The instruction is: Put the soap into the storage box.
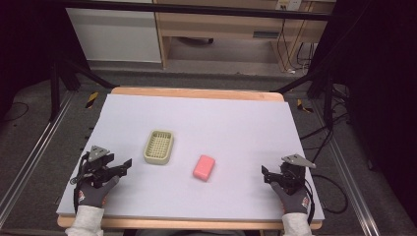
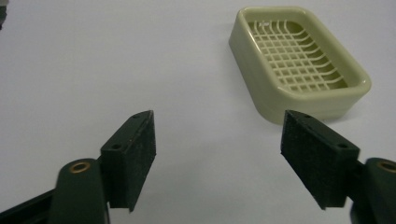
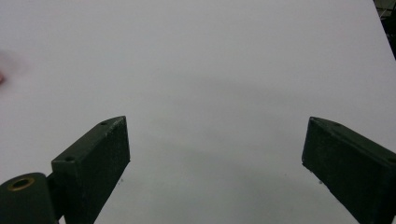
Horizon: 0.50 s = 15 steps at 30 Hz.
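While both of my hands rest low near the counter's [image 1: 236,118] near edge, each one holds its tool with nothing gripped. My left gripper [image 1: 127,163] sits by the near left corner and points inward across the surface; its jaws stand apart, with bare pale counter between the two black pads. Seen along that gripper in the left gripper view [image 2: 218,154], the cream soap dish [image 2: 299,60] lies ahead and off toward the right-hand jaw, close to it but not touching, and not between the pads. From above, the same soap dish [image 1: 159,146] sits upright on the counter's left half, its gridded bottom open to view, just beyond my left gripper's tips. A pink bar of soap [image 1: 203,167] lies flat near the middle of the counter, closer to the near edge than the far one, apart from the dish and to its right. My right gripper [image 1: 265,174] rests by the near right corner, pointing left toward the soap yet well apart from it. In the right gripper view [image 3: 215,154] its jaws are spread wide over plain counter.
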{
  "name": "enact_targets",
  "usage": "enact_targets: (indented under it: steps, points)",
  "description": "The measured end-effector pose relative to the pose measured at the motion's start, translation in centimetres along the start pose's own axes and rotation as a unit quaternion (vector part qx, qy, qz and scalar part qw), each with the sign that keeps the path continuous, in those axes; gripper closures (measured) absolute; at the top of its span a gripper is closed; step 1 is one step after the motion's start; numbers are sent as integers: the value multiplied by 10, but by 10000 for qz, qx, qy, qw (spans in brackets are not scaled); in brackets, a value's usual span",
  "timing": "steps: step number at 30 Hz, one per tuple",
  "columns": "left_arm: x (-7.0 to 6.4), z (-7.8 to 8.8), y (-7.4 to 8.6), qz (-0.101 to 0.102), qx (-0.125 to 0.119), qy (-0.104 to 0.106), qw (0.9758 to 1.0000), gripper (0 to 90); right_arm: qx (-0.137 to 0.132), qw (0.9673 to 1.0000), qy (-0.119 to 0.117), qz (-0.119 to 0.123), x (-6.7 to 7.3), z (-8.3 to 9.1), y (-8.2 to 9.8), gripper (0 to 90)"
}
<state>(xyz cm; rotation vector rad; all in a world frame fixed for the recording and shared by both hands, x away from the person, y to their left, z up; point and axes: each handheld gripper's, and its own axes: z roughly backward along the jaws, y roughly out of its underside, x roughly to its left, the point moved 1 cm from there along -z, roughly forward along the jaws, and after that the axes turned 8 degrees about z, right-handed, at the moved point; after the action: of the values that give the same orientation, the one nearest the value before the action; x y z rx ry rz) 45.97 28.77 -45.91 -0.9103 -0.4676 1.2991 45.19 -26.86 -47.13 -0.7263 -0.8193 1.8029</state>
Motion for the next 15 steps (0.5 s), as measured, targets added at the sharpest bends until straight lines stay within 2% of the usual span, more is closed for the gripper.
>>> enact_targets:
  steps: [2,5,8,13,15]
  points:
    - [-3,1,0,-8,-54,37,10000,305,115,9999,22,25,0,-1,1,132]
    - [-6,3,-1,-51,-43,85,9999,325,236,9997,-43,-15,0,-4,3,130]
    - [-14,6,-2,-90,-96,204,9997,364,174,9998,-23,-13,0,-2,2,130]
    - [-27,5,-2,-238,-69,225,9994,377,138,9999,5,-22,0,-2,2,121]
    - [-31,4,-2,-228,-46,246,9994,380,148,9999,-2,-3,0,-2,2,118]
